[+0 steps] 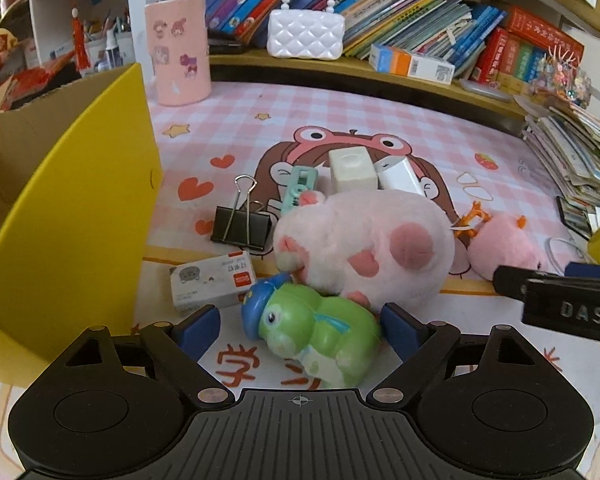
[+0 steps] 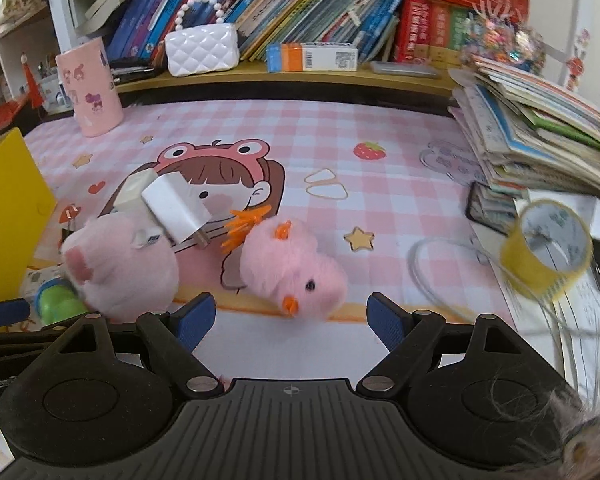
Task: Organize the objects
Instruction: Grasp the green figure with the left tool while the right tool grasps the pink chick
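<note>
A green toy frog with a blue cap [image 1: 316, 340] lies on its side on the pink checked mat [image 1: 380, 120]. My left gripper [image 1: 298, 330] is open around it, with a blue pad on each side and a gap on the left. A small pink chick plush [image 2: 296, 268] lies just ahead of my right gripper [image 2: 291, 318], which is open, and the chick's orange beak points toward the gap. A bigger pink spotted plush [image 1: 364, 244] lies behind the frog. The yellow cardboard box [image 1: 72, 216] stands open at the left.
Around the plush lie a black binder clip [image 1: 242, 228], a staple box [image 1: 212, 280], a white charger [image 2: 176, 208], a white block [image 1: 350, 172] and an orange clip [image 2: 246, 226]. A yellow tape roll [image 2: 548, 248], a cable [image 2: 432, 272] and stacked books [image 2: 540, 132] crowd the right. A pink cup [image 1: 178, 50] stands at the back.
</note>
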`<state>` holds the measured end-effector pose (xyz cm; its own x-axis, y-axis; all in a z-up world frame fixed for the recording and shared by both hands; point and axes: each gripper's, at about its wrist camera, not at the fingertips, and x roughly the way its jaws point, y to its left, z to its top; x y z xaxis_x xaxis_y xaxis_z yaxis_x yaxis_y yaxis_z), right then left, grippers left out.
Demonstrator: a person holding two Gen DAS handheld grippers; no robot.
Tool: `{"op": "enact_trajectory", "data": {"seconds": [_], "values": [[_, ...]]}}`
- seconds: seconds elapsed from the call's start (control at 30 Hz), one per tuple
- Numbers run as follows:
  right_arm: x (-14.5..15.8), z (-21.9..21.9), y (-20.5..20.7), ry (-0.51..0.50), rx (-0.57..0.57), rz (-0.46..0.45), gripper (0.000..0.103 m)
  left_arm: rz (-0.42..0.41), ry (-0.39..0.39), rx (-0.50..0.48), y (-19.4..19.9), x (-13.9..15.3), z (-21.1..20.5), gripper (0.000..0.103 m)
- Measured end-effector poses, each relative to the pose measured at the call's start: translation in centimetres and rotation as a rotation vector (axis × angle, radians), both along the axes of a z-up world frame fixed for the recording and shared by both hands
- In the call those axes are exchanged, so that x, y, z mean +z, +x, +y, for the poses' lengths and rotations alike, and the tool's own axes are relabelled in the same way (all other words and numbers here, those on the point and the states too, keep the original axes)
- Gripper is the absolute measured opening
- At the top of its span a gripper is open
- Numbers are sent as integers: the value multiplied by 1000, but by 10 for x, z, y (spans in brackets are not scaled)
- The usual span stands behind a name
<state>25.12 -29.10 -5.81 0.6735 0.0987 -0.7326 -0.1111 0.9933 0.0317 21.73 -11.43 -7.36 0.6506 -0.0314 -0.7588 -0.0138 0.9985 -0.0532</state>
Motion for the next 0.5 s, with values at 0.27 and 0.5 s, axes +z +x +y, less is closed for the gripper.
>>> {"op": "enact_trajectory", "data": {"seconds": [0.27,0.5], "values": [[-18,10,32,-70,108,20,81,3,-24,-36,6,-5,1,89],[-24,12,39,-100,128,44,58,1,-52,-73,8,-6,1,75]]}}
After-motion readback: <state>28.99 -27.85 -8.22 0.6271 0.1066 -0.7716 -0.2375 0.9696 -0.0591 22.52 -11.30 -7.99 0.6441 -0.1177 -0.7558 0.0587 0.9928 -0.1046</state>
